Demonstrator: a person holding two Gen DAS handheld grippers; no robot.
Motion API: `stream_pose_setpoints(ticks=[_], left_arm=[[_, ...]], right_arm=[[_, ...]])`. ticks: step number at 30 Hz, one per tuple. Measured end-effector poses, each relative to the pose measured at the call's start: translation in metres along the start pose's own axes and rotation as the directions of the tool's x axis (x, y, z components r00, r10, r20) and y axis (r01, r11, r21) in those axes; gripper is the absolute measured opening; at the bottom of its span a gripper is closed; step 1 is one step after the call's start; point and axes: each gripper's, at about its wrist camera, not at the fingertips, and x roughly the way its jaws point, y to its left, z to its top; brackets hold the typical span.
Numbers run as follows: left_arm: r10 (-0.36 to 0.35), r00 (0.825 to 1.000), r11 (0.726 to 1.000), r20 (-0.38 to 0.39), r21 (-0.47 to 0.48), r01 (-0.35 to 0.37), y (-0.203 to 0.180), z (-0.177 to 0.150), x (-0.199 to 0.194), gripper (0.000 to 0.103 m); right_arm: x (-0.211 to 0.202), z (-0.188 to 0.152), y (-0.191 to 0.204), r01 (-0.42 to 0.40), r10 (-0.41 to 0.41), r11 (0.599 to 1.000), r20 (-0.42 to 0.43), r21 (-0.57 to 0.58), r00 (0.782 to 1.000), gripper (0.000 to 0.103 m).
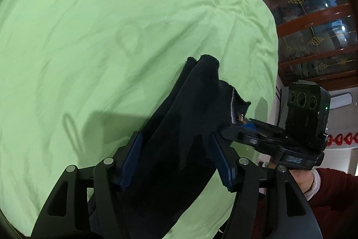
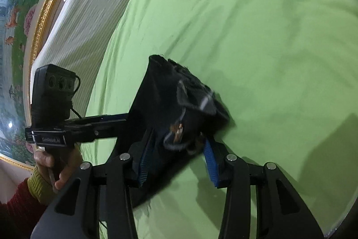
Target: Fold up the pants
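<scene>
The dark pants (image 1: 179,127) hang bunched above the light green bedsheet (image 1: 89,37), caught between both tools. The left gripper (image 1: 176,160) stands wide, cloth draped loosely between its blue pads. The right gripper (image 1: 241,127) comes in from the right with its jaws narrow, pinching the pants' edge. A red sleeve (image 1: 335,189) shows near it.

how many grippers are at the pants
2. The left gripper has the pants between its fingers; the right gripper sits beside it, also around the pants. None seems hidden.
</scene>
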Motion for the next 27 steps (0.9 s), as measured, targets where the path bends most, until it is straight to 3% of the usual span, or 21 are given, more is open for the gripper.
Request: stream_pose_setpoints(ticks=[11,12,13,14,15,21,27], left_arm=[[-0.051,0.999,0.999,-0.012,-0.014,0.051,-0.005,0.035,0.026,0.063],[-0.056,0.998,0.998,-0.007,-0.016,0.056,-0.006,0.038,0.029,0.061],[-0.074,0.997,0.997,-0.006,-0.008,0.074,-0.007,0.038,0.031,0.046],[-0.099,0.995,0.995,-0.014,0.003,0.099,-0.009,0.037,0.033,0.025],[-0.110,0.994,0.994,-0.015,0.009,0.110,-0.011,0.038,0.034,0.021],[-0.143,0.987,0.990,0.074,0.025,0.141,-0.014,0.023,0.011,0.013],[-0.204,0.958,0.978,0.202,0.012,0.206,-0.012,-0.009,-0.046,0.012]], right_arm=[[-0.009,-0.003,-0.012,-0.044,0.045,0.998,0.018,-0.049,0.999,0.010],[-0.009,-0.004,-0.009,-0.045,0.047,0.997,0.018,-0.066,0.999,0.011],[-0.019,-0.001,-0.018,-0.048,0.050,0.996,0.016,-0.077,0.999,0.011],[-0.020,-0.001,-0.016,-0.050,0.051,0.995,0.016,-0.092,0.999,0.011],[-0.021,-0.001,-0.015,-0.053,0.054,0.994,0.015,-0.099,0.998,0.011],[-0.032,0.001,0.008,-0.089,0.097,0.978,0.035,-0.189,0.995,0.011],[-0.048,-0.004,0.051,-0.188,0.205,0.932,0.024,-0.310,0.978,0.011]])
